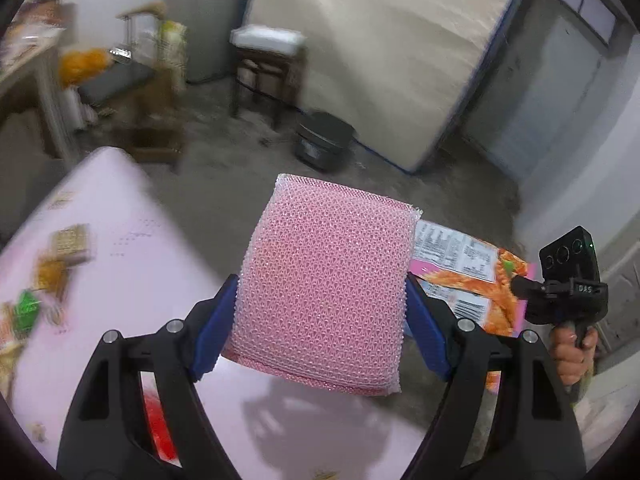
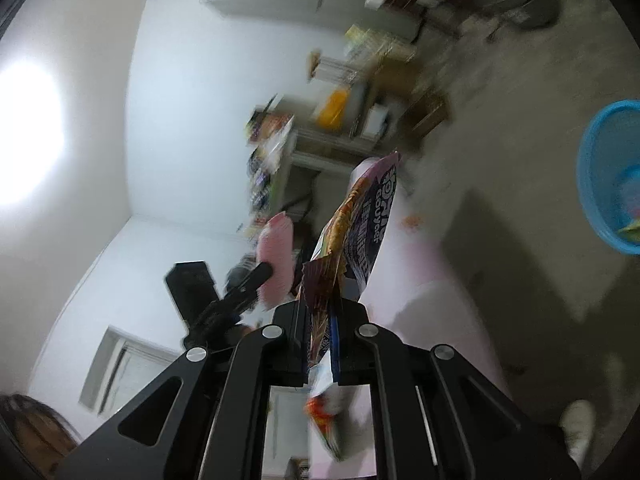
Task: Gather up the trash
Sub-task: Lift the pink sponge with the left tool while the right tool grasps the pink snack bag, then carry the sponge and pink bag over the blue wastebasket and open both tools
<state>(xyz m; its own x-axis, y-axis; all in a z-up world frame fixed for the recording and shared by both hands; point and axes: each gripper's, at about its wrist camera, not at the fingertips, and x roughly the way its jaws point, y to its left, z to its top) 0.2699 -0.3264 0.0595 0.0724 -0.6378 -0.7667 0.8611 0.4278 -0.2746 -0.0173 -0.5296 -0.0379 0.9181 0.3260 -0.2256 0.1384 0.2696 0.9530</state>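
My left gripper (image 1: 320, 320) is shut on a pink mesh scouring sponge (image 1: 328, 280) and holds it in the air over the edge of a pink table (image 1: 132, 240). My right gripper (image 2: 322, 320) is shut on a flattened snack wrapper (image 2: 360, 224), purple and orange, held edge-on and tilted. The same wrapper (image 1: 468, 272) shows behind the sponge in the left wrist view, next to the right tool's body (image 1: 568, 280). The sponge (image 2: 276, 260) and the left tool show to the left in the right wrist view. A blue mesh basket (image 2: 612, 176) stands on the floor at the far right.
More wrappers (image 1: 60, 256) and a red item (image 1: 160, 428) lie on the pink table. On the concrete floor stand a dark stool (image 1: 268, 76), a black round pot (image 1: 324, 140) and a leaning mattress (image 1: 392, 52). A cluttered shelf (image 2: 280, 140) stands behind.
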